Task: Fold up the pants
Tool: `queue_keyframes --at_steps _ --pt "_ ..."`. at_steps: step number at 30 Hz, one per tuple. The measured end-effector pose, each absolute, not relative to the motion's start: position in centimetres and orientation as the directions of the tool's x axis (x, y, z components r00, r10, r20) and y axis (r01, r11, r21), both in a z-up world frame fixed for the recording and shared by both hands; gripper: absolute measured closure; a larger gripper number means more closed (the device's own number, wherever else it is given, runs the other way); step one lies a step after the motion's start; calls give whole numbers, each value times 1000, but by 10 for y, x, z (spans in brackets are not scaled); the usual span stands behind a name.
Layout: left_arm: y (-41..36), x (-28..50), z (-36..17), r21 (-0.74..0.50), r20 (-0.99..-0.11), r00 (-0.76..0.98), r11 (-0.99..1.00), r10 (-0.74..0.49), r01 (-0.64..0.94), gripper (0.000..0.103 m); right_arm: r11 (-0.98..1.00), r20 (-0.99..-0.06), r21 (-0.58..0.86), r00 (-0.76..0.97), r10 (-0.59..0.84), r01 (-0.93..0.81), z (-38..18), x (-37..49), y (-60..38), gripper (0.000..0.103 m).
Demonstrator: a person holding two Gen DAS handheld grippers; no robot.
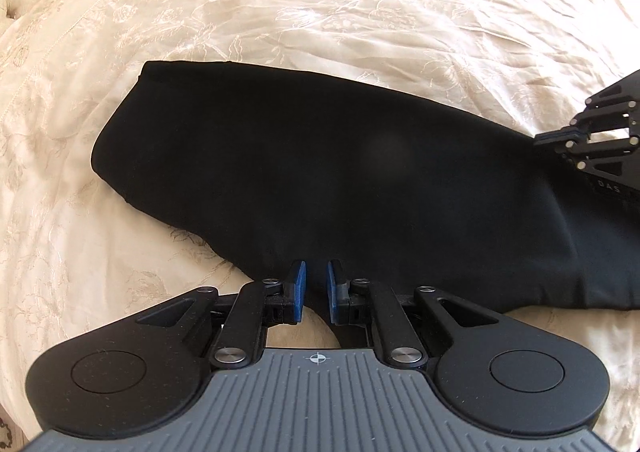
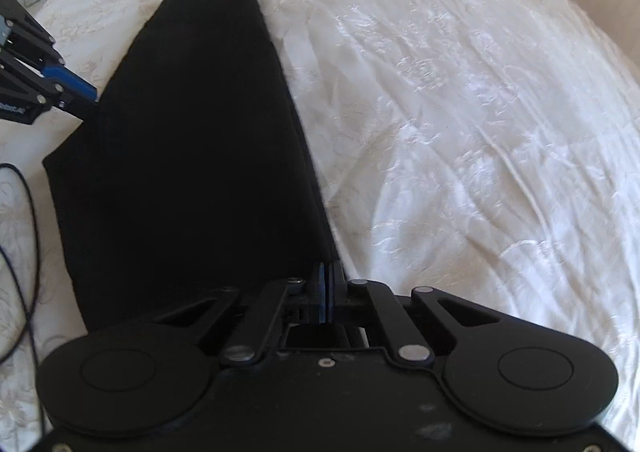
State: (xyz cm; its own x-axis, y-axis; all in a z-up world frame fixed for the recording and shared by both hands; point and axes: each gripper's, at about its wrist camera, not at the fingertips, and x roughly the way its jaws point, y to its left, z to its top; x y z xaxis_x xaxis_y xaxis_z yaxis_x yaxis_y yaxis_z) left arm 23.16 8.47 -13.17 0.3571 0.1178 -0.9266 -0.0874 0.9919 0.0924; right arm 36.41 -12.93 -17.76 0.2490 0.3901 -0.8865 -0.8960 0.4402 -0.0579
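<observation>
The black pants [image 1: 320, 180] lie on the bed [image 1: 360, 12], over a cream bedspread with a pale flower pattern, already doubled lengthwise so one leg sits on the other. They make a long dark wedge, broad at one end and narrowing to a squared-off end at the far left of the left camera's view. The cloth is plain and matte, with hardly a wrinkle showing.

It looks soft, light and limp to me. It should drape and sag wherever it is not held, and the two layers may slide on each other or on the glossy bedspread. I would judge the best holds to be at the edges and corners, pinching both layers together, with the two grips well apart so the cloth stays taut as it is carried over.

The left tool [image 1: 316, 286] sits at the near edge of the pants, its blue pads [image 1: 299, 288] a little apart with dark cloth between them, not clamped. The right tool [image 2: 326, 298] has its pads pressed together at the right edge of the pants, seemingly pinching the hem there. A thin black cable [image 2: 28, 232] trails over the bedspread at the left.
</observation>
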Motion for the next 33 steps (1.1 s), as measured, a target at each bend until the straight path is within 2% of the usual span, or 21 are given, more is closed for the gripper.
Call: queue_keyframes --at_steps 6,8,9,10,13,18,21,23,25,27,29,33 --pt "73 236 -138 97 -923 371 995 102 -34 91 503 -896 -54 264 356 -863 -195 371 -123 100" --pt "70 238 -149 101 -937 336 995 95 1 91 535 -892 -26 261 369 -844 -192 375 -126 93" --pt "68 239 -157 125 -945 307 992 111 26 91 563 -882 -19 279 380 -826 -189 376 -130 76" --pt "66 239 -165 158 -947 292 986 136 54 91 597 -874 -14 300 383 -802 -183 378 -136 70" --pt "61 238 -171 220 -940 293 966 174 135 91 677 -845 23 348 406 -735 -162 371 -157 70" --pt "51 239 -145 230 -921 351 964 171 134 91 754 -840 73 368 400 -653 -139 324 -193 71" --pt "35 238 -128 157 -907 414 975 79 157 91 822 -859 104 366 358 -560 -139 291 -220 71" --pt "20 235 -124 92 -897 441 972 -13 214 91 868 -879 115 357 315 -482 -142 274 -236 71" --pt "1 232 -128 78 -896 440 953 -61 291 91 904 -892 102 364 267 -415 -144 257 -256 71" --pt "-16 227 -146 139 -910 413 913 -35 383 91 932 -899 80 378 220 -353 -146 246 -276 72" --pt "-28 222 -169 245 -917 394 857 53 453 91 957 -909 38 388 153 -288 -154 242 -299 72" --pt "-37 211 -186 375 -891 436 744 125 553 92 990 -932 -54 363 -2 -133 -181 245 -352 72"
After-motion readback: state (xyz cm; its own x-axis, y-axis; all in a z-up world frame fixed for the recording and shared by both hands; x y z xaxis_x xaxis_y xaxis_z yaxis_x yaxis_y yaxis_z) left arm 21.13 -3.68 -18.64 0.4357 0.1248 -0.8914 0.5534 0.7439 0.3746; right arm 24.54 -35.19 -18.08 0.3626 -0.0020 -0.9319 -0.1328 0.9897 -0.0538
